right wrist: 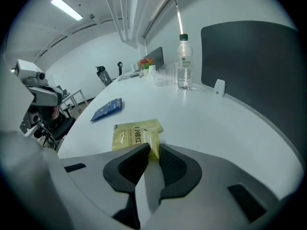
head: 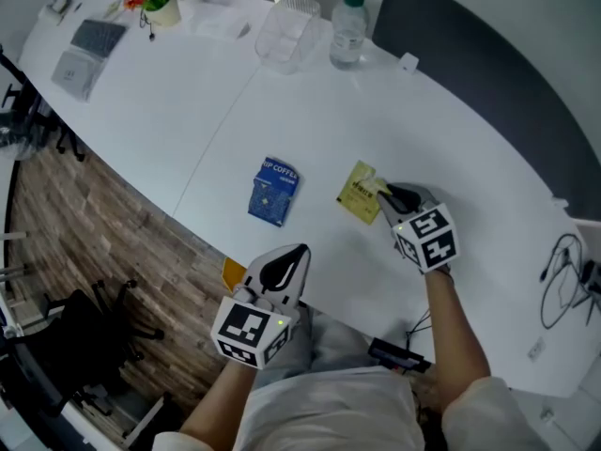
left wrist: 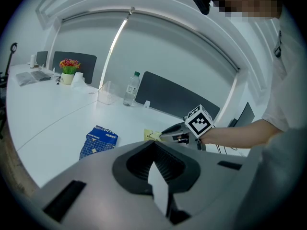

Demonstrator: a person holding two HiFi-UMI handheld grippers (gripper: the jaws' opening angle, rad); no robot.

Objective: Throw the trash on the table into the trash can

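While the right gripper pinches the packet by its edge on open table, the left gripper hangs shut, empty, at the rim.

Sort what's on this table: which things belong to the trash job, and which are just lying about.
For the job:
yellow packet, one corner pinched by the right gripper
blue coffee packet, lying flat, untouched

Just lying about:
water bottle
clear plastic container
flower pot
cables
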